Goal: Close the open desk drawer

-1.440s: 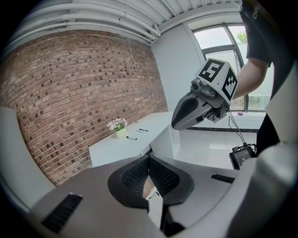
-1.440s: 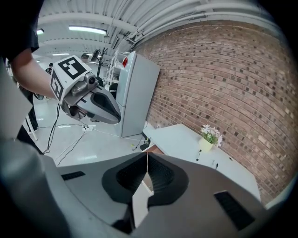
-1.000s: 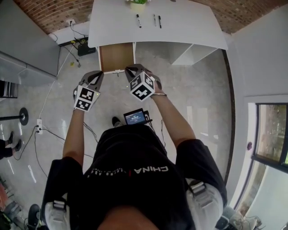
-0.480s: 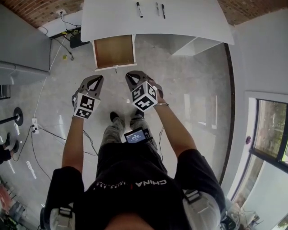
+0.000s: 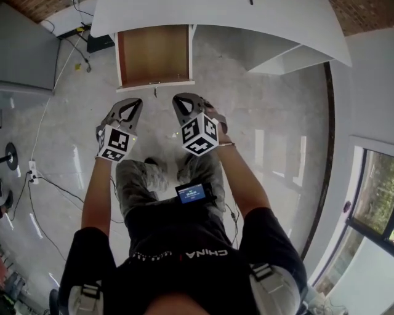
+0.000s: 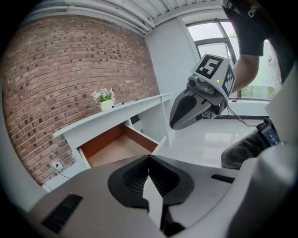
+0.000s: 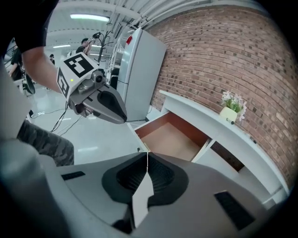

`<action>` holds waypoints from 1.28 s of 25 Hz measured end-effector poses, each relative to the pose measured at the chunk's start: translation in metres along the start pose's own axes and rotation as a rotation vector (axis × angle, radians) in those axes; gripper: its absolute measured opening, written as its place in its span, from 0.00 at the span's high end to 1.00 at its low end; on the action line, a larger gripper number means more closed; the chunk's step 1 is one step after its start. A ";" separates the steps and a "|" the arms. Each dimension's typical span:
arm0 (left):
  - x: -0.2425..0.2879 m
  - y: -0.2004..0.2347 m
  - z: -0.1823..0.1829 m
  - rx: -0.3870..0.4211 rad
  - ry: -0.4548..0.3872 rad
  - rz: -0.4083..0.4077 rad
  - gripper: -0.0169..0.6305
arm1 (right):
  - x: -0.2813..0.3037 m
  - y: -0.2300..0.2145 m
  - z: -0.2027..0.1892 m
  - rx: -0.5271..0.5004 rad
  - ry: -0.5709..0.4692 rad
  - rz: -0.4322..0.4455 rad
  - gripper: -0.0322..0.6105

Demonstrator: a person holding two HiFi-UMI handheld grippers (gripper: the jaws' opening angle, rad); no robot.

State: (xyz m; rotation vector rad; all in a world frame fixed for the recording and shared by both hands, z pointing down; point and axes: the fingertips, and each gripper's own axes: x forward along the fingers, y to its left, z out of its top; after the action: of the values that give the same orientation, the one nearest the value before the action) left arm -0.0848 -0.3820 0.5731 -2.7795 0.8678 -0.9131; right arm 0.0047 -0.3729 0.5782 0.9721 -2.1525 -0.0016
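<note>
Clenching empty jaws, left gripper (image 5: 130,103) and right gripper (image 5: 183,99) face the drawer (image 5: 152,56) (flowers (image 7: 231,99): gripper views only).

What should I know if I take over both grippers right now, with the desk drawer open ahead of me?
Left gripper: shut, empty.
Right gripper: shut, empty.
Both hang side by side just short of the drawer, touching nothing.
The drawer stands pulled out of the white desk; it looks empty inside.
Done: nothing yet.
Left: push the drawer front in until it sits flush.
</note>
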 end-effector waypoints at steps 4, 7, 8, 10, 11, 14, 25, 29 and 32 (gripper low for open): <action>0.051 -0.001 -0.050 0.062 -0.049 0.035 0.95 | 0.064 0.015 -0.045 -0.083 -0.048 -0.015 0.92; 0.084 -0.001 -0.088 0.091 -0.073 0.064 0.95 | 0.109 0.026 -0.075 -0.134 -0.087 -0.026 0.92; 0.093 -0.003 -0.101 0.099 -0.079 0.073 0.95 | 0.122 0.029 -0.084 -0.144 -0.101 -0.031 0.92; 0.109 -0.005 -0.124 0.120 -0.089 0.093 0.95 | 0.143 0.034 -0.098 -0.160 -0.132 -0.043 0.92; 0.115 -0.005 -0.134 0.130 -0.095 0.105 0.95 | 0.152 0.036 -0.103 -0.172 -0.146 -0.051 0.92; 0.132 -0.005 -0.159 0.152 -0.128 0.141 0.95 | 0.173 0.042 -0.116 -0.212 -0.182 -0.075 0.92; 0.142 -0.015 -0.176 0.196 -0.139 0.203 0.95 | 0.176 0.042 -0.126 -0.236 -0.238 -0.116 0.92; 0.140 -0.010 -0.174 0.213 -0.145 0.225 0.95 | 0.174 0.038 -0.124 -0.252 -0.244 -0.133 0.92; 0.140 -0.010 -0.171 0.222 -0.151 0.232 0.95 | 0.174 0.039 -0.123 -0.262 -0.247 -0.128 0.92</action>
State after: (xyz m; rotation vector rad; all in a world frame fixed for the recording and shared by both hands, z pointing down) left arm -0.0853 -0.4344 0.7878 -2.4598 0.9730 -0.7050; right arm -0.0148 -0.4213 0.7880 0.9935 -2.2350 -0.4771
